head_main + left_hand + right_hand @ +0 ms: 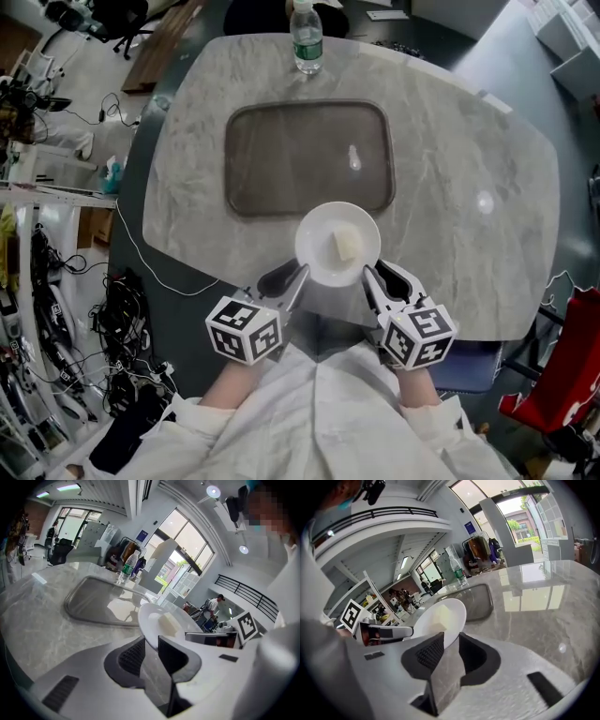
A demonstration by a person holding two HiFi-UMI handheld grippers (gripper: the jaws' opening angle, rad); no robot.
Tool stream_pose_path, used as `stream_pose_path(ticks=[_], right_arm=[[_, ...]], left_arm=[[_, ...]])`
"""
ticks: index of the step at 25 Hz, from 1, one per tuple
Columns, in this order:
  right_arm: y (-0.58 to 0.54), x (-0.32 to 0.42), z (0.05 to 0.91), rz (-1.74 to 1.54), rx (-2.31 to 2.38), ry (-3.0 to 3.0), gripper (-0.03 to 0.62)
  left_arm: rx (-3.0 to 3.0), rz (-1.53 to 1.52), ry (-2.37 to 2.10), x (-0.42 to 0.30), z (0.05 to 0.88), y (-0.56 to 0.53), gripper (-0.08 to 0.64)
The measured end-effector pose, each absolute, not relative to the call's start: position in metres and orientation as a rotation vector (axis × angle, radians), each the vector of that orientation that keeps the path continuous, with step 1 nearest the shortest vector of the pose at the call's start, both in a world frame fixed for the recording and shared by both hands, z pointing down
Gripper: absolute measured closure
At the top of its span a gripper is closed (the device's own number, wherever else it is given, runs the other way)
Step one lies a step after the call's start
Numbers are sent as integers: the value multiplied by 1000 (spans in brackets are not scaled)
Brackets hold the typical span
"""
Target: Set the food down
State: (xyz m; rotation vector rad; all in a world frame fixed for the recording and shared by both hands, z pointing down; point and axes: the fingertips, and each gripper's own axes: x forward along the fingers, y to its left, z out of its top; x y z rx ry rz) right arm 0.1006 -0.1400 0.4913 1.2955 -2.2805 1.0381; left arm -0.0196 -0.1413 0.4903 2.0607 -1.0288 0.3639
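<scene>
One marble desk [469,141] spreads ahead of the left tongs [300,274] and right tongs [368,275], bearing one tray [281,159] just beyond them. One white plate [319,255] sits between them, each tongs clamped on an opposite rim. It looks stiff, glossy and breakable, so keep it level. One bottle [307,37] stands farthest ahead. One pale food cube [347,246] rides loose on the plate.

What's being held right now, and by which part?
The plate, clamped by its rim: the left hand-held gripper on its near-left edge, the right hand-held gripper on its near-right edge. A pale block of food lies on it.
</scene>
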Motion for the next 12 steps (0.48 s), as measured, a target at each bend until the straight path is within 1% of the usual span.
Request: stream_pose_path(ticks=[12], right_arm=[[-224,59,486,1067,1390,-2246,511]], left_arm=[[2114,412,-951,-61,486,-232,471]])
